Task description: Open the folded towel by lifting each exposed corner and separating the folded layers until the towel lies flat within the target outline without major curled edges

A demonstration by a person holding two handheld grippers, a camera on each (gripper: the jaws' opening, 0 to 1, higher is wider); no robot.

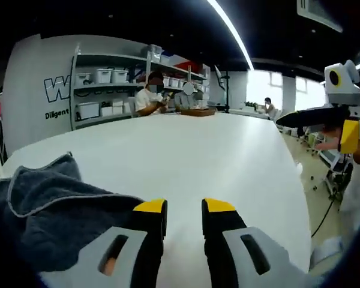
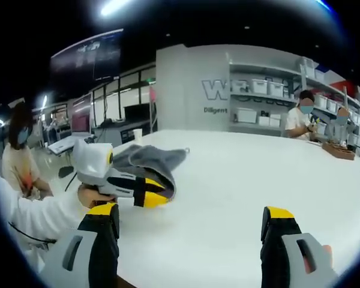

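A dark grey towel [image 1: 48, 210] with a pale hem lies bunched on the white table [image 1: 198, 156], just left of my left gripper [image 1: 185, 210]. The left jaws stand a little apart, with bare table between the yellow tips. In the right gripper view the towel [image 2: 153, 159] sits at the table's left end, and the left gripper [image 2: 151, 193] rests at its near edge, held by a person's hand. My right gripper [image 2: 191, 213] is wide open over bare table, well right of the towel. The right gripper [image 1: 333, 123] also hangs off the table's right side.
Shelves with white bins [image 1: 105, 75] line the far wall. Two people sit at the table's far end beside a wooden tray [image 1: 198, 111]. The table edge [image 1: 300, 198] runs down the right, with floor and cables beyond. Desks and a person [image 2: 18, 156] stand at the left.
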